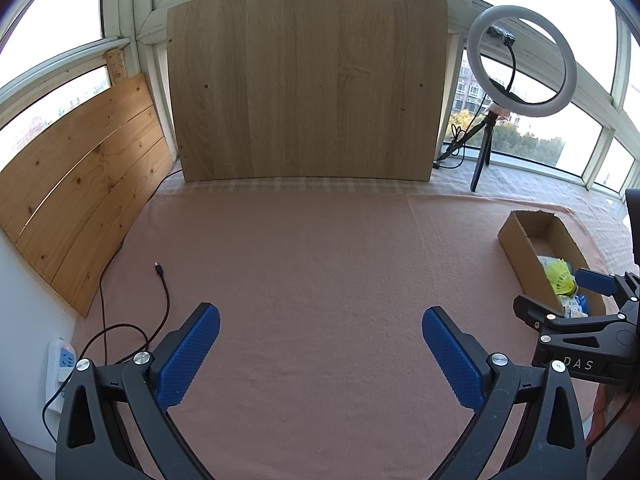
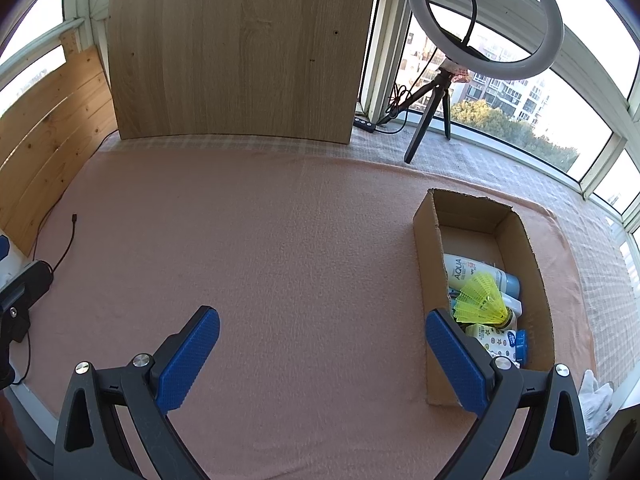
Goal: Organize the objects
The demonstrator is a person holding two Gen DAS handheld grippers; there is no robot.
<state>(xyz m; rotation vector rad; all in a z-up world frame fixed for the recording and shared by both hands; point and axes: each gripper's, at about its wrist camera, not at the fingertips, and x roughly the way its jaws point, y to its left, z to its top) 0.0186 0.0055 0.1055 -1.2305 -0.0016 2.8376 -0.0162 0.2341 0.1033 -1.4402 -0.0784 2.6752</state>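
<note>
An open cardboard box point(image 2: 426, 240) stands on the pink cloth at the right. Inside lie a yellow shuttlecock point(image 2: 480, 298), a white AQUA bottle point(image 2: 460, 270) and a star-patterned packet with a blue cap point(image 2: 500, 340). My right gripper point(image 2: 322, 354) is open and holds nothing, its right finger beside the box's near left wall. My left gripper point(image 1: 320, 350) is open over bare cloth with nothing between its pads. In the left wrist view the box point(image 1: 520, 240) and shuttlecock point(image 1: 560, 278) sit at the far right, partly behind the right gripper point(image 1: 560, 296).
A black cable with a loose plug point(image 1: 160, 276) runs over the cloth's left side to a white power strip point(image 1: 60, 364). Wooden boards point(image 1: 304, 80) lean against the windows at the back and left. A ring light on a tripod point(image 2: 484, 20) stands back right. White cloth point(image 2: 596, 398) lies near right.
</note>
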